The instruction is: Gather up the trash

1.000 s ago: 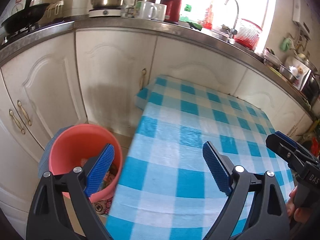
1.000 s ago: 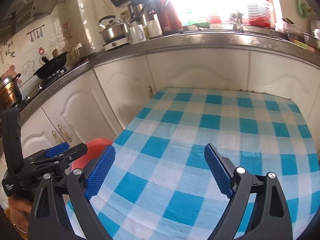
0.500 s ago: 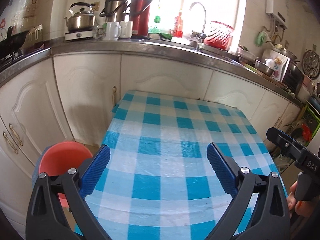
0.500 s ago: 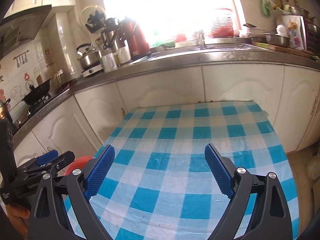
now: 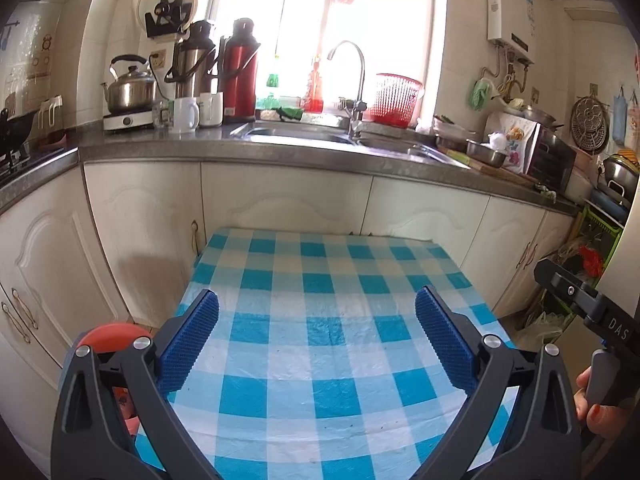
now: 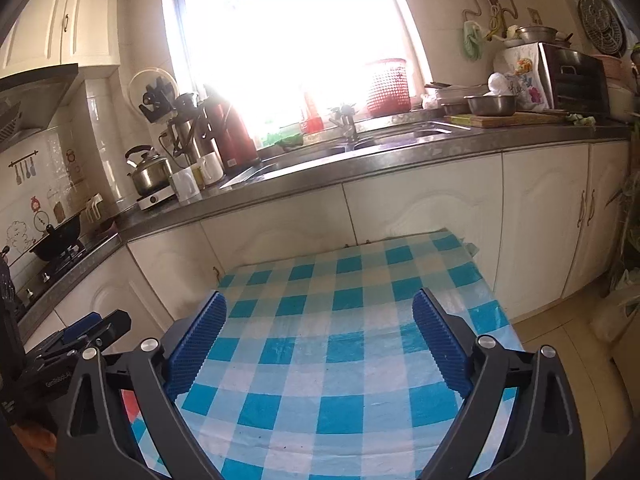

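Note:
A red bin (image 5: 112, 334) stands on the floor left of the table, mostly hidden behind my left gripper's arm; a sliver of it shows in the right wrist view (image 6: 130, 402). The table (image 5: 320, 320) wears a blue-and-white checked cloth, and I see no trash on it. My left gripper (image 5: 318, 340) is open and empty above the table's near end. My right gripper (image 6: 320, 340) is open and empty above the same cloth (image 6: 340, 320). The right gripper's body shows at the right edge of the left wrist view (image 5: 588, 312); the left one's shows at the left of the right wrist view (image 6: 72, 344).
White cabinets (image 5: 280, 200) under a grey counter run behind and left of the table. On the counter are a kettle (image 5: 130, 86), thermoses (image 5: 240, 72), mugs, a sink with tap (image 5: 356, 80) and a red basket (image 5: 396, 98). Bags and clutter lie on the floor at right (image 5: 548, 320).
Both grippers have risen and tilted up and back from the table, so the counter and window fill more of the views. The red bin has slid down behind the left gripper's arm. Jaws stay open.

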Available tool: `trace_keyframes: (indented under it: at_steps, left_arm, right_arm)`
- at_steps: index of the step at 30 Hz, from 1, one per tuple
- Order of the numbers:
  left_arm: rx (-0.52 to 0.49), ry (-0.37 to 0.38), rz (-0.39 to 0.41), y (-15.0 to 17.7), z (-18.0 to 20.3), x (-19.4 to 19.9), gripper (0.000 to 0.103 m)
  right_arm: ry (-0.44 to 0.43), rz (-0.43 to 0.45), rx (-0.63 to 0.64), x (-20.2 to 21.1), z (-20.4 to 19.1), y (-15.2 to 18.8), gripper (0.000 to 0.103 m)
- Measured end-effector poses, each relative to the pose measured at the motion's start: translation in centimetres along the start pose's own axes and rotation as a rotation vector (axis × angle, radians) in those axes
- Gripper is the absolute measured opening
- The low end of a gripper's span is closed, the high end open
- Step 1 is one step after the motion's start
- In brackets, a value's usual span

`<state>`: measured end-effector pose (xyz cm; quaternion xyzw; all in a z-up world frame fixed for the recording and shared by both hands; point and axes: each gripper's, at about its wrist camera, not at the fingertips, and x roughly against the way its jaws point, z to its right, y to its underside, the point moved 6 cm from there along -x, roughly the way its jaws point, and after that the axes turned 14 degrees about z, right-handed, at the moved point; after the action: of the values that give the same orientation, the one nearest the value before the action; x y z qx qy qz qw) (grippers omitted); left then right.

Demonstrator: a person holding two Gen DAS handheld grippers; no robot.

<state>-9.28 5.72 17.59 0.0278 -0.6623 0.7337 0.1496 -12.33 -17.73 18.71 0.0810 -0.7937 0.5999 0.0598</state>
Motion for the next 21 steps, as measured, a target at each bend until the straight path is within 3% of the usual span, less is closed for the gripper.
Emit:
trace_keyframes:
  at_steps: [13, 21]
  left_arm:
    - [-0.039, -0.062, 0.110, -3.9, 1.0, 3.1, 0.099]
    - [-0.056, -0.082, 0.160, -5.2, 1.2, 4.8, 0.099]
  right_arm:
    - [0.077, 0.170, 0.098, 4.9, -1.2, -4.1, 0.097]
    - [0.103, 0.216, 0.154, 6.6, -2.2, -5.4, 0.097]
